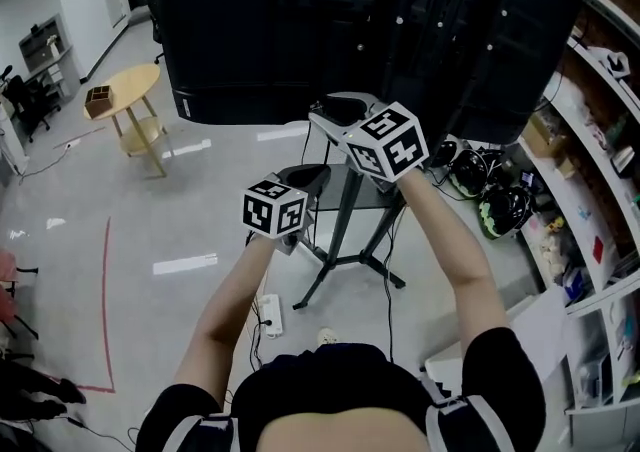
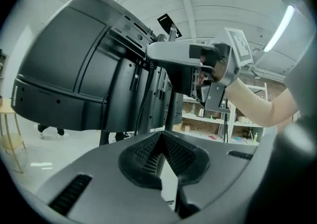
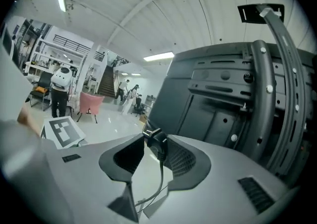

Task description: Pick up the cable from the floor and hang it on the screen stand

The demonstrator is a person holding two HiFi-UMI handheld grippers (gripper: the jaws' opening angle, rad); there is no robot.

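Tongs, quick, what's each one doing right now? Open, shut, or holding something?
Left tongs: closed, with nothing seen between them.
Right tongs: closed on the cable, gripping its black plug end.

Blocked ahead and above by the black back of the screen (image 1: 300, 30). Open left of the screen, over bare floor (image 1: 200, 230) up to a round table (image 1: 130, 100). Hemmed in right of it by shelves (image 1: 590, 190) and dark gear (image 1: 500, 208). Cluttered beneath it by spread stand legs (image 1: 337, 235) and a power strip (image 1: 270, 315).
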